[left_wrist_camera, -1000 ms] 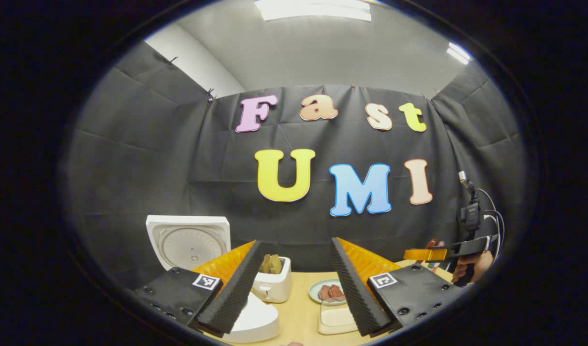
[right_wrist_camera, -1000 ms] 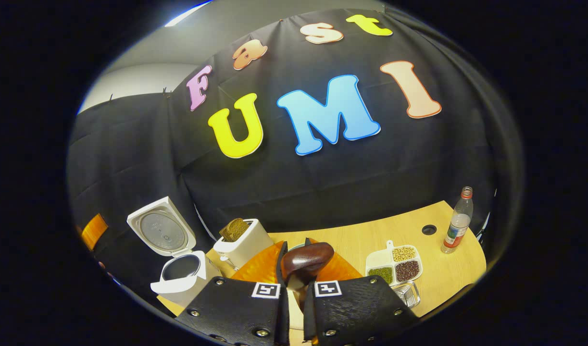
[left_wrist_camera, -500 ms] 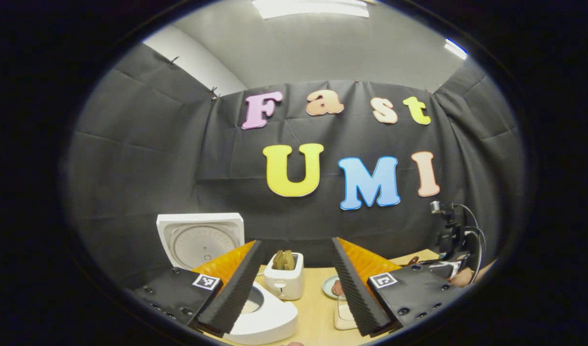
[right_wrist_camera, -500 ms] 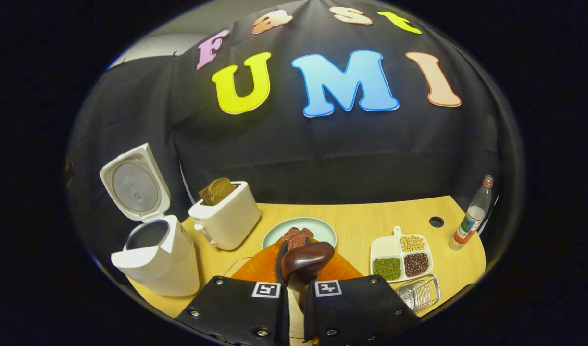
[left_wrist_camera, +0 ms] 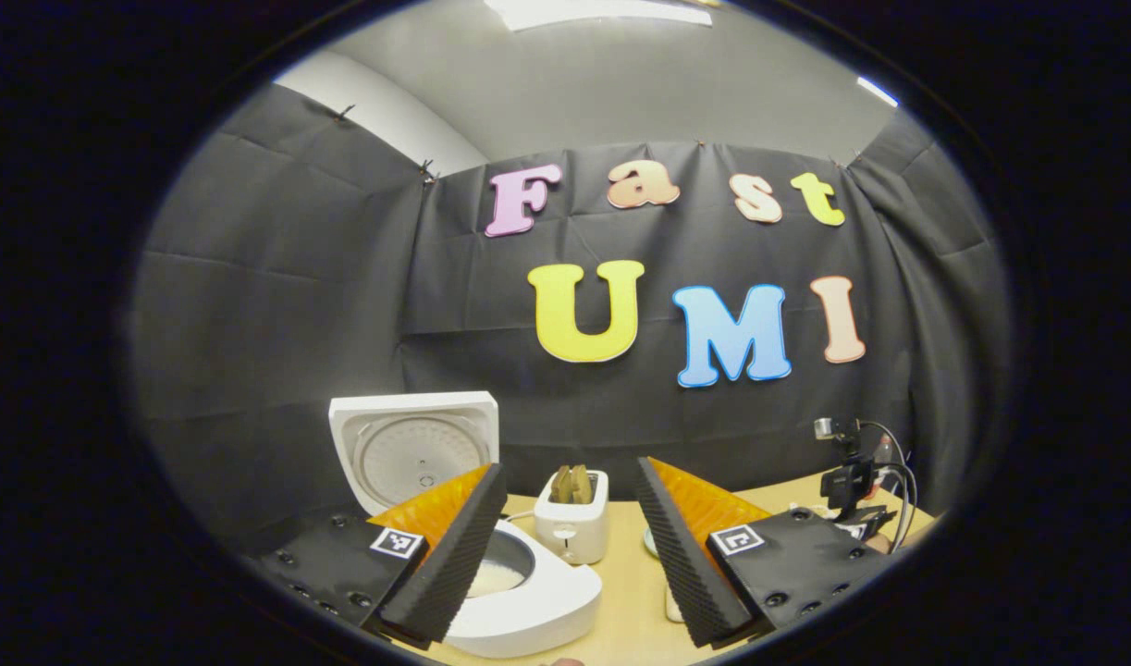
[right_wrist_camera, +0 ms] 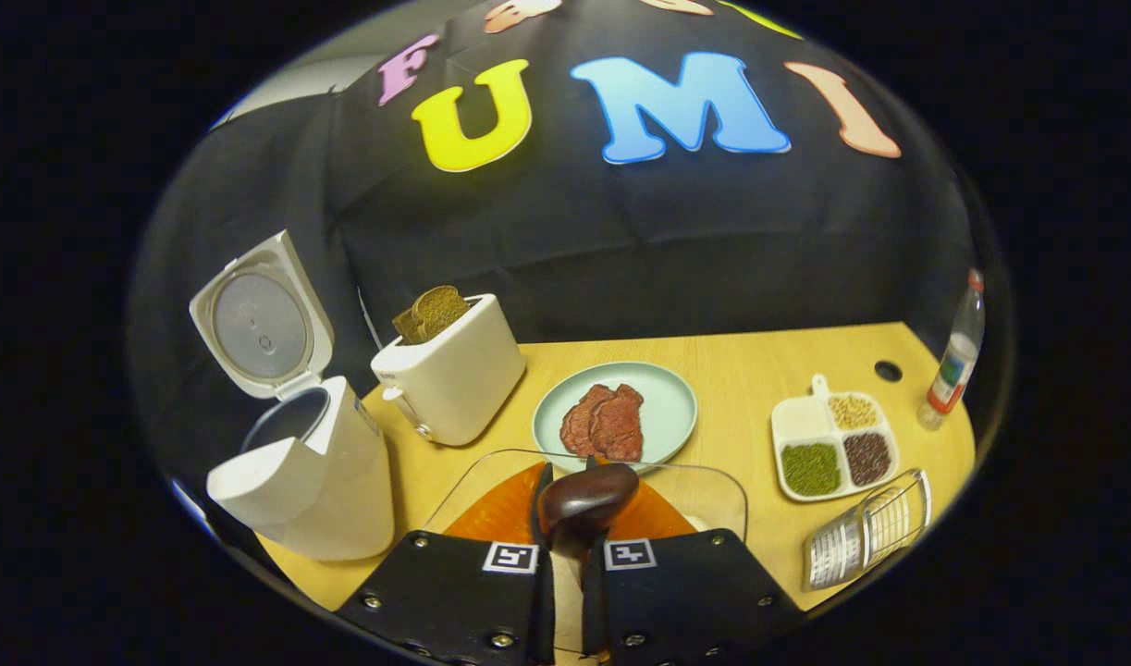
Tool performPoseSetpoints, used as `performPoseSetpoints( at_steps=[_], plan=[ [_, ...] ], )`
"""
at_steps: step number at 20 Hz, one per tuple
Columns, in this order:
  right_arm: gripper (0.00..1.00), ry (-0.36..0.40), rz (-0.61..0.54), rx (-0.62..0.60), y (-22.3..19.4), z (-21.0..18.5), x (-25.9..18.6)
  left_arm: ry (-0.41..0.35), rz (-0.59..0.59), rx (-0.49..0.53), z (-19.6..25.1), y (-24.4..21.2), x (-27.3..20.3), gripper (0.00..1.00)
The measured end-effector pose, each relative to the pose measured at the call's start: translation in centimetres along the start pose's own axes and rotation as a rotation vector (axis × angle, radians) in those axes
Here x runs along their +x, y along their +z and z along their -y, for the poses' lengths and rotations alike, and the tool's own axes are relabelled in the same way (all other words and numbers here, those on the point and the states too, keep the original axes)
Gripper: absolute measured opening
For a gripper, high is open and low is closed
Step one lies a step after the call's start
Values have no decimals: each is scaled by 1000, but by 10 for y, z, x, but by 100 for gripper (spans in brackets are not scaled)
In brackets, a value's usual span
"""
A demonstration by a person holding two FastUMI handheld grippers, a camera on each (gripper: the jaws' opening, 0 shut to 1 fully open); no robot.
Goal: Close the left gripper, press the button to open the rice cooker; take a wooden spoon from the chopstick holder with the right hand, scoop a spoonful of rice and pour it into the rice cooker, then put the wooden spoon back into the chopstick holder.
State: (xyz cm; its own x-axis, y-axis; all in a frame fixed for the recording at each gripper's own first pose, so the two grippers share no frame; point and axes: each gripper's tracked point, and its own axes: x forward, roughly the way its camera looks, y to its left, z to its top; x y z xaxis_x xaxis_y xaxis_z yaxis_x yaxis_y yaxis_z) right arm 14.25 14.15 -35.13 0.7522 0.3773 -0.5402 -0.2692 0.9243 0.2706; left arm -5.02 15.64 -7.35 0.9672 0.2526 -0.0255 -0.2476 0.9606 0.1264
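Note:
The white rice cooker (left_wrist_camera: 528, 606) (right_wrist_camera: 297, 472) stands open with its lid (left_wrist_camera: 417, 444) (right_wrist_camera: 260, 319) upright, and pale rice shows in the pot (left_wrist_camera: 496, 580). My left gripper (left_wrist_camera: 568, 467) is open and empty, just before the cooker. My right gripper (right_wrist_camera: 565, 486) is shut on the dark wooden spoon (right_wrist_camera: 591, 492), whose bowl sticks out past the fingertips. It hovers over a clear rectangular container (right_wrist_camera: 473, 486). The wire chopstick holder (right_wrist_camera: 866, 532) lies tilted at the right front. Far right in the left gripper view the right gripper (left_wrist_camera: 852, 495) hangs low over the table.
A white toaster (right_wrist_camera: 454, 375) (left_wrist_camera: 574, 527) with bread stands beside the cooker. Behind the container lies a pale green plate (right_wrist_camera: 667, 407) with meat slices. A divided tray (right_wrist_camera: 804, 418) of beans and a bottle (right_wrist_camera: 953, 365) are at the right of the wooden table (right_wrist_camera: 759, 361).
My right gripper has tipped down and come lower with the spoon, bringing the plate and clear container into view. The left gripper view has drifted left, so the cooker sits nearer its centre.

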Motion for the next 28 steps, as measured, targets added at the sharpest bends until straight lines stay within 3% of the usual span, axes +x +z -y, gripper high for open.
performPoseSetpoints(
  at_steps=[7,9,11,16,28],
  plan=[
    [12,188,-23,618,2,-5,-5,18,-5,-38,-5,-4,3,97],
    [12,190,13,742,10,7,-11,19,-10,-43,-6,-6,3,96],
    [12,185,47,765,19,16,-18,20,-8,-50,-7,-4,2,97],
    [12,259,129,889,64,13,-42,3,24,-44,-2,7,3,98],
    [11,365,181,911,126,-56,-79,-41,48,-41,-13,13,6,98]
  ],
)
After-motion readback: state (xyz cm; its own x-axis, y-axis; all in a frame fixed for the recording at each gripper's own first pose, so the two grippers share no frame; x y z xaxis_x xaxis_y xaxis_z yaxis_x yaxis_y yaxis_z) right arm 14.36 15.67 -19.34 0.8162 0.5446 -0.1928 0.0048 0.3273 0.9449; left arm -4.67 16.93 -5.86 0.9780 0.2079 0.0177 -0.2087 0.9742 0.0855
